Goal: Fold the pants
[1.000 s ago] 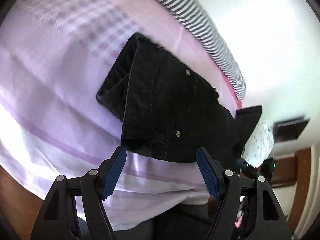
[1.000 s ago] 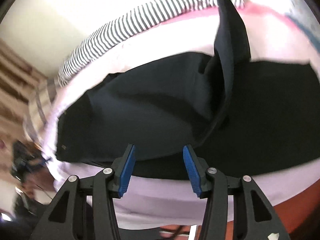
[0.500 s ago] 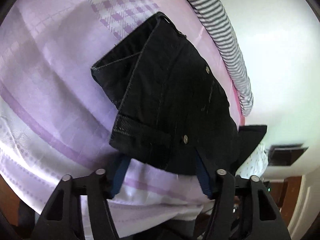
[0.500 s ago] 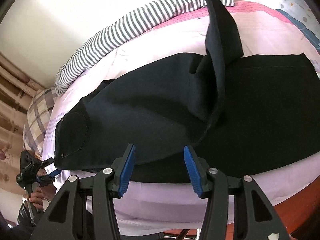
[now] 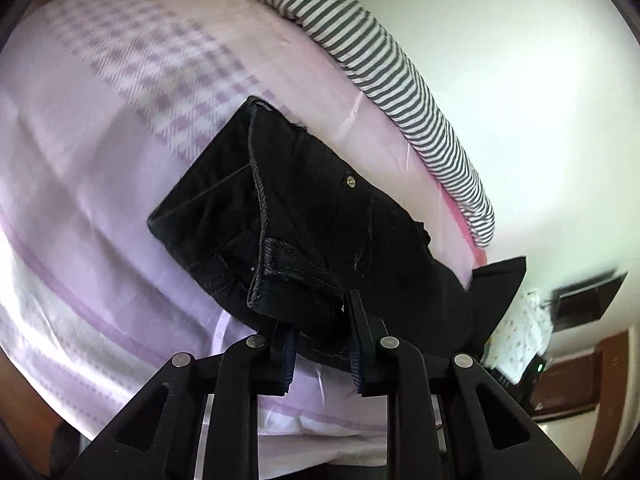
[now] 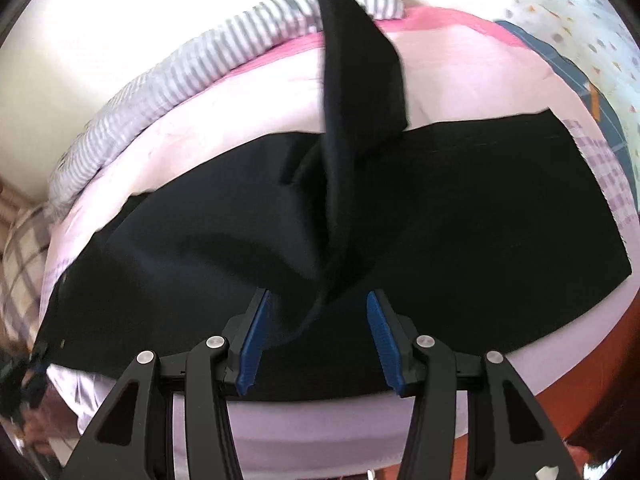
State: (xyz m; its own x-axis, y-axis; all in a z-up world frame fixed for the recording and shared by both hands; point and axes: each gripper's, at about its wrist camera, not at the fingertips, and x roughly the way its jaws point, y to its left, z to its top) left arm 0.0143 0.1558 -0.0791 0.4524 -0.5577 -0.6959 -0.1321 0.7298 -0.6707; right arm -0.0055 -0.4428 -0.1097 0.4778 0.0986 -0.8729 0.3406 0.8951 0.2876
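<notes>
Half a second ago spread beneath the waistband; now left gripper (image 5: 322, 344) clamped on the near waistband corner of the black pants (image 5: 320, 216) — grip secured, so lifting for the fold probably next. Right gripper (image 6: 318, 338) apart as before, hovering over the crotch. From the right wrist only: both legs spread across the lilac bedsheet (image 6: 256, 120) (one cuff twisted upward). From the left: waistband, rivets, striped blanket (image 5: 400, 80) beyond.

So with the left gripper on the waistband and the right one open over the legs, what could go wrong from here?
1. The left gripper pinches only a small bit of the pants near the waistband corner, so the denim may slip out when lifted.
2. One leg lies twisted across the other; folding now could trap that twist.
3. The right gripper is open and holds nothing, so the legs may drag on the bedsheet.
</notes>
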